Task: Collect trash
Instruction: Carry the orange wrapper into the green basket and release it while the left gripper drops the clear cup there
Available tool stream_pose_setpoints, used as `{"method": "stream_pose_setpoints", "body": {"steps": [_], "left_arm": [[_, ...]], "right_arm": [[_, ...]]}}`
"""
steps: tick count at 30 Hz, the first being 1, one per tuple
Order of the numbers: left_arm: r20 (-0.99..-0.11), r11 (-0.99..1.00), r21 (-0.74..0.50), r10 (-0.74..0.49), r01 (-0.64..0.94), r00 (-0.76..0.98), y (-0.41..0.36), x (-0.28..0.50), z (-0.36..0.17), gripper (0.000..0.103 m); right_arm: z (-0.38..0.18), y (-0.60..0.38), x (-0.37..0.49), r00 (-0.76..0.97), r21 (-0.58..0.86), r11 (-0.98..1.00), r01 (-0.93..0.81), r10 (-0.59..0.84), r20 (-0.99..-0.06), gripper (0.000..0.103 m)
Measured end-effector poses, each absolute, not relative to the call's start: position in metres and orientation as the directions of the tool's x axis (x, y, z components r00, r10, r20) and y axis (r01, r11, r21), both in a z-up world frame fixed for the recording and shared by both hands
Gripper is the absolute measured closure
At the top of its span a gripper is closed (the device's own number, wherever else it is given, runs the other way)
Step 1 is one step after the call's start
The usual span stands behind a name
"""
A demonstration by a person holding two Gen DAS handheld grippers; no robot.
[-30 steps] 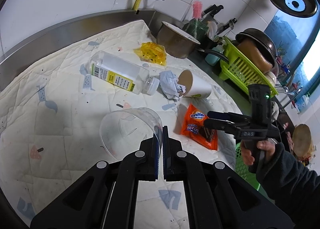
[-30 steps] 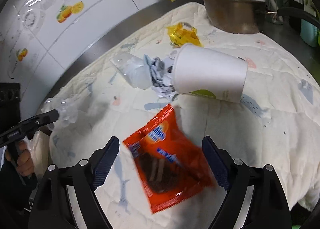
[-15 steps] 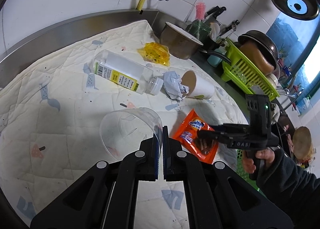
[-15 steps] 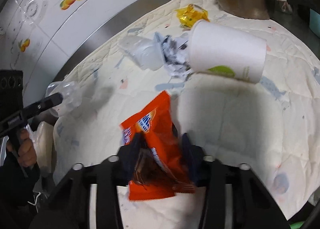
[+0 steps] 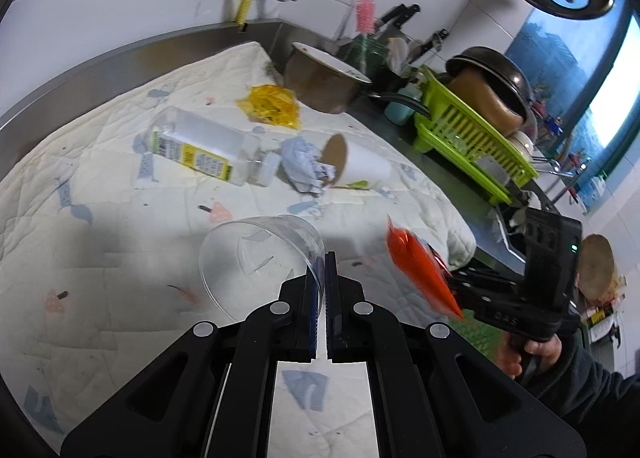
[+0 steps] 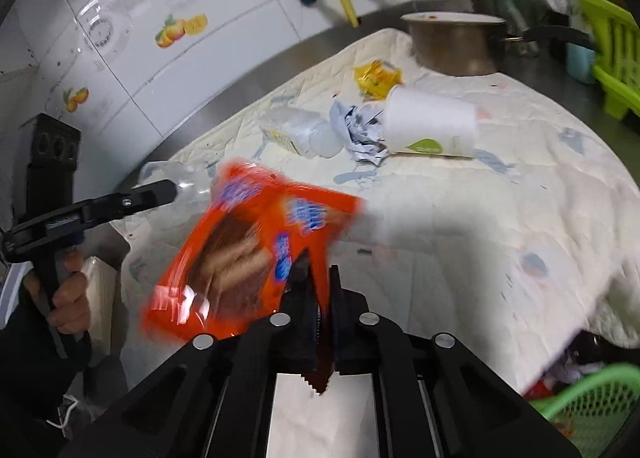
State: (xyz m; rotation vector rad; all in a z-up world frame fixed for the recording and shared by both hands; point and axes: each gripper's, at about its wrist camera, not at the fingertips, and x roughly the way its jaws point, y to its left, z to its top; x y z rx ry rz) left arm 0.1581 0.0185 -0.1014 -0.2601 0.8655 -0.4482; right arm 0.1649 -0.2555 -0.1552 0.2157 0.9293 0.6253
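Trash day: left gripper (image 5: 323,258) pinches an empty clear cup (image 5: 260,258); right gripper (image 6: 320,274), jaws just closed, now lifts the orange wrapper (image 6: 256,254) off the quilt (image 6: 480,226).

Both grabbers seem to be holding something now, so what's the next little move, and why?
Probably carry the orange snack wrapper over to the green basket at the lower right and let go. The right gripper is shut on the wrapper, lifted clear of the quilt, while the left gripper pinches the clear plastic cup.
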Motion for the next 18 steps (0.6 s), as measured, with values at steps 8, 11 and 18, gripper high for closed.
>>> {"method": "stream_pose_setpoints", "body": {"steps": [8, 11, 18], "left_arm": [[-0.665, 0.826, -0.402, -0.56, 0.395, 0.494, -0.039, 0.144, -0.097, 0.102], [-0.662, 0.786, -0.41, -0.606, 0.463, 0.441, -0.077, 0.138, -0.096, 0.102], [-0.669, 0.684, -0.422, -0.678, 0.596, 0.305, -0.165, 0.118, -0.103, 0.102]], "right_arm": [[-0.138, -0.328, 0.096, 0.561, 0.349, 0.907, -0.236, 0.421, -0.713, 0.1], [-0.143, -0.363, 0.07, 0.578, 0.298, 0.944, -0.139, 0.322, -0.75, 0.099], [-0.171, -0.447, 0.019, 0.507, 0.13, 0.983, 0.128, 0.048, -0.861, 0.091]]}}
